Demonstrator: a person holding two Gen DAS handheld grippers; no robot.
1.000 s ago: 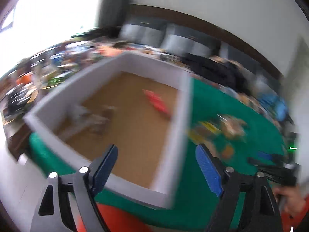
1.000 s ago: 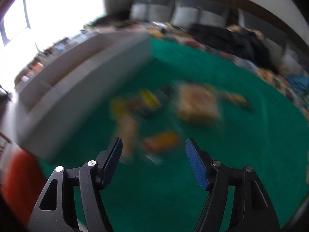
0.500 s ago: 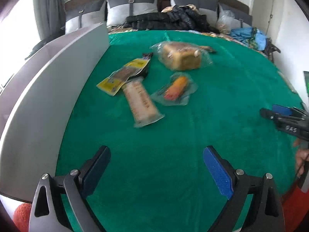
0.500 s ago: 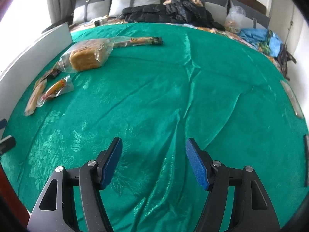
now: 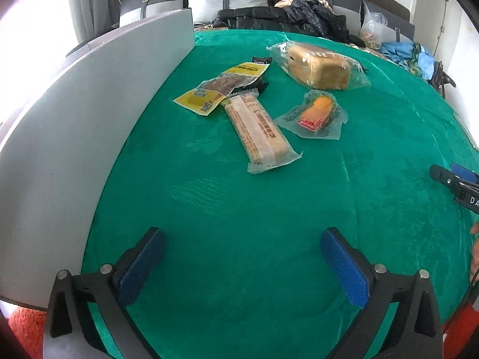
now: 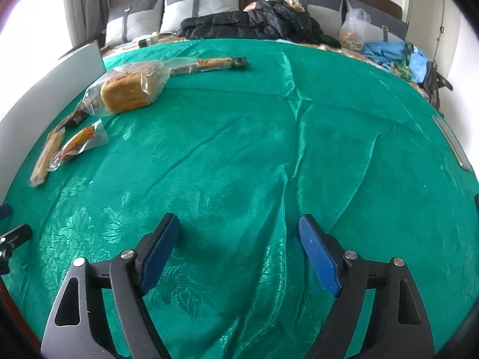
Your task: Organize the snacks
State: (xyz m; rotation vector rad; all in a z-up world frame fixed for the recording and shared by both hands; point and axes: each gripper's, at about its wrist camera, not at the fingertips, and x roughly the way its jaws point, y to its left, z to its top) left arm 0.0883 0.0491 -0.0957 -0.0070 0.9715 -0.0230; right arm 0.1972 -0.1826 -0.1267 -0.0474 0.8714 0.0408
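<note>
Several wrapped snacks lie on the green cloth [image 5: 239,209]: a long beige bar [image 5: 259,127], a yellow packet [image 5: 220,85], a small orange snack in clear wrap [image 5: 315,113] and a bagged bread loaf [image 5: 318,65]. My left gripper [image 5: 239,263] is open and empty, well short of the bar. My right gripper [image 6: 236,248] is open and empty over bare cloth. In the right wrist view the loaf [image 6: 128,91], the orange snack [image 6: 79,142], the bar [image 6: 46,157] and a long thin packet [image 6: 209,62] lie far left.
A grey box wall [image 5: 89,119] runs along the left of the cloth and shows in the right wrist view [image 6: 45,89]. Pillows and a black jacket [image 6: 254,21] lie behind. The right gripper's tip [image 5: 455,179] shows at the left wrist view's right edge.
Both views swung away from the box and steadied. The left gripper came a little closer to the snacks; the right view now faces the bare cloth.
</note>
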